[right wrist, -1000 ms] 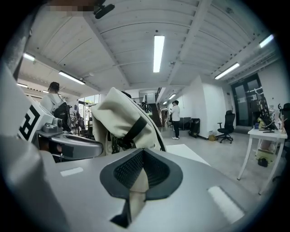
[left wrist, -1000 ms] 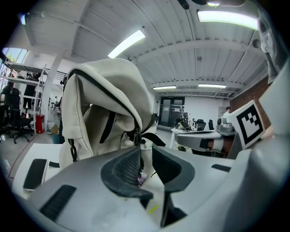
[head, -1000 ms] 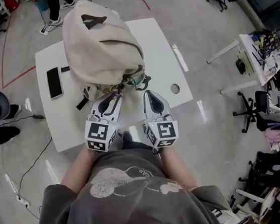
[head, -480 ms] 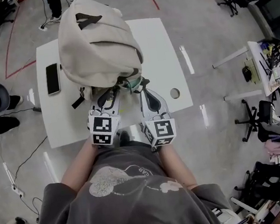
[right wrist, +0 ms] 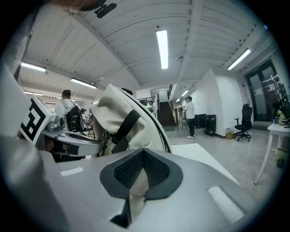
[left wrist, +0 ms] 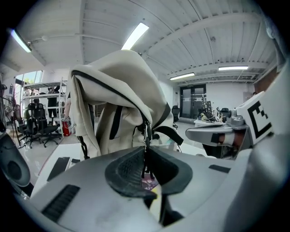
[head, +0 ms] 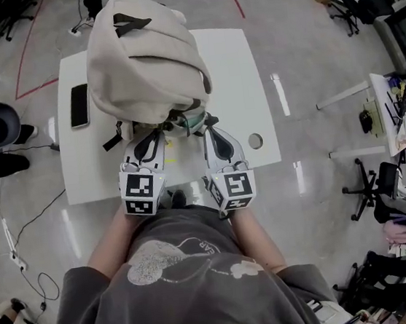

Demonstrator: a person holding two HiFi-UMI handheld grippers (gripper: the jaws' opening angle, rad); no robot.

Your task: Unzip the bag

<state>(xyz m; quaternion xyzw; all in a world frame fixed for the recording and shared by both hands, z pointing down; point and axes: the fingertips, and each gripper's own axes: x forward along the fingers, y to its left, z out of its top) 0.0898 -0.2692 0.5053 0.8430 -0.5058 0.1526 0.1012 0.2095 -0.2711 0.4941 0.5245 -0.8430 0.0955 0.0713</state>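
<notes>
A beige backpack (head: 142,55) stands on the white table (head: 232,66), its black-trimmed zipper running down toward me. My left gripper (head: 157,132) is at the bag's near lower edge. In the left gripper view its jaws (left wrist: 146,152) are closing, and the pads pinch the cord of the metal zipper pull (left wrist: 147,131) hanging from the bag (left wrist: 122,90). My right gripper (head: 208,129) sits just to the right of it. It is shut (right wrist: 142,154) on a fold of the bag's beige fabric (right wrist: 136,186), with the bag (right wrist: 120,118) rising ahead.
A black phone (head: 78,105) lies on the table left of the bag. A round hole (head: 255,141) is near the table's right front corner. Office chairs (head: 364,6) and desks ring the room, and a person (right wrist: 190,115) stands far off.
The left gripper has turned straighter toward the bag and its jaws have come together round the zipper pull. The right gripper has stayed shut in place.
</notes>
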